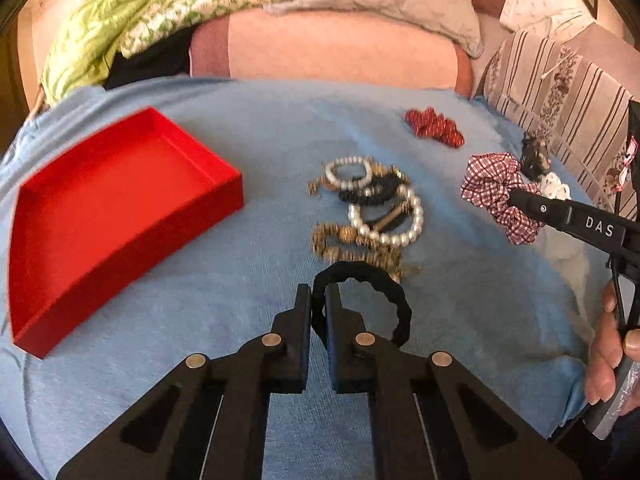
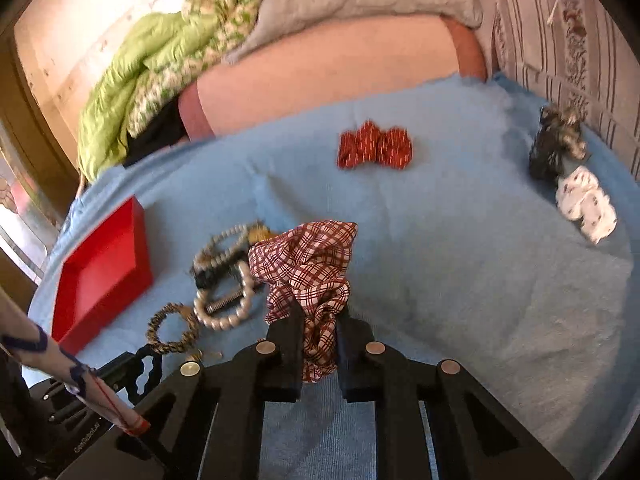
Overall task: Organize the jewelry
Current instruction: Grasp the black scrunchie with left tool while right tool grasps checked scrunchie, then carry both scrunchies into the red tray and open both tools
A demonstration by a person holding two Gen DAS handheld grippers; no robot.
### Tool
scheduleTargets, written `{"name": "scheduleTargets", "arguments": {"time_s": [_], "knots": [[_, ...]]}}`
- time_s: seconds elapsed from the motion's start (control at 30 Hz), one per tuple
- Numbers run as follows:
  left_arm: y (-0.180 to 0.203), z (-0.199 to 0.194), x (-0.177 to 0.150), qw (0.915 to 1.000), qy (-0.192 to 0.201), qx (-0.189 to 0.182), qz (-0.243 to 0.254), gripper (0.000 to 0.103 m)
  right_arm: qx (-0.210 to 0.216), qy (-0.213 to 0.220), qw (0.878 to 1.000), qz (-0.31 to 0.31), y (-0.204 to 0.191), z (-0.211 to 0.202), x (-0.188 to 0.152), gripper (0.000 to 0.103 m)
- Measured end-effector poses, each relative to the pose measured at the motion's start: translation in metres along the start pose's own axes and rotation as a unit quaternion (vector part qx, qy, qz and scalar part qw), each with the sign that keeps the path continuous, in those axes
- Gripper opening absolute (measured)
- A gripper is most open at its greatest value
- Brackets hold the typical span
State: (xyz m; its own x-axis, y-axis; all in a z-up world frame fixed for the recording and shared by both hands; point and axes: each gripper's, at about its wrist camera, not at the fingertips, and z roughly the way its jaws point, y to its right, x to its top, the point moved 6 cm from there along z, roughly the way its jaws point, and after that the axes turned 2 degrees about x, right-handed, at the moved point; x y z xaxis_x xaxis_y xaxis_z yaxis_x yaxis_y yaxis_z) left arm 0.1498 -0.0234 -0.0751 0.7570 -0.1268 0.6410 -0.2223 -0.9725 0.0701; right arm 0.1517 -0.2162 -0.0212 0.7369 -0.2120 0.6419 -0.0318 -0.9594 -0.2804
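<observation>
Between the left gripper (image 1: 318,300) fingers sat a black wavy hair tie (image 1: 394,304), jaws clamped on its rim. Right gripper (image 2: 320,320) was shut on a red-checked scrunchie (image 2: 308,264). Just ahead of the left tips lay a bracelet pile w/ pearls (image 1: 372,216); red tray (image 1: 120,216) off to its left, red scrunchie (image 1: 434,126) farther ahead-right on the blue cloth (image 1: 240,300).

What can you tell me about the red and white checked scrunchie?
The checked scrunchie is a soft ring of gathered cloth, dark red lines on white, all ruffled. The right tongs are shut on its lower edge, so the rest bunches up beyond their tips. It sits above the blue blanket, just right of the pearl bracelets. Whether it touches them is unclear.
</observation>
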Motion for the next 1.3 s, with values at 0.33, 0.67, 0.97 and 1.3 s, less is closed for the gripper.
{"name": "scheduleTargets", "arguments": {"time_s": [0.33,0.67,0.97,1.3], "knots": [[-0.021,-0.034,0.028,0.9978,0.058,0.031,-0.009,0.007,0.028,0.018,0.999,-0.022,-0.022,-0.01,0.001,0.014],[-0.09,-0.035,0.057,0.9931,0.053,0.071,-0.077,0.007,0.085,-0.015,0.996,-0.038,-0.076,0.001,0.004,0.014],[-0.185,-0.019,0.084,0.9808,0.039,0.114,-0.153,0.007,0.14,-0.068,0.985,-0.079,-0.168,0.039,0.02,0.014],[-0.282,0.008,0.091,0.9665,0.005,0.138,-0.216,0.007,0.158,-0.109,0.974,-0.124,-0.264,0.113,0.054,0.015]]}}
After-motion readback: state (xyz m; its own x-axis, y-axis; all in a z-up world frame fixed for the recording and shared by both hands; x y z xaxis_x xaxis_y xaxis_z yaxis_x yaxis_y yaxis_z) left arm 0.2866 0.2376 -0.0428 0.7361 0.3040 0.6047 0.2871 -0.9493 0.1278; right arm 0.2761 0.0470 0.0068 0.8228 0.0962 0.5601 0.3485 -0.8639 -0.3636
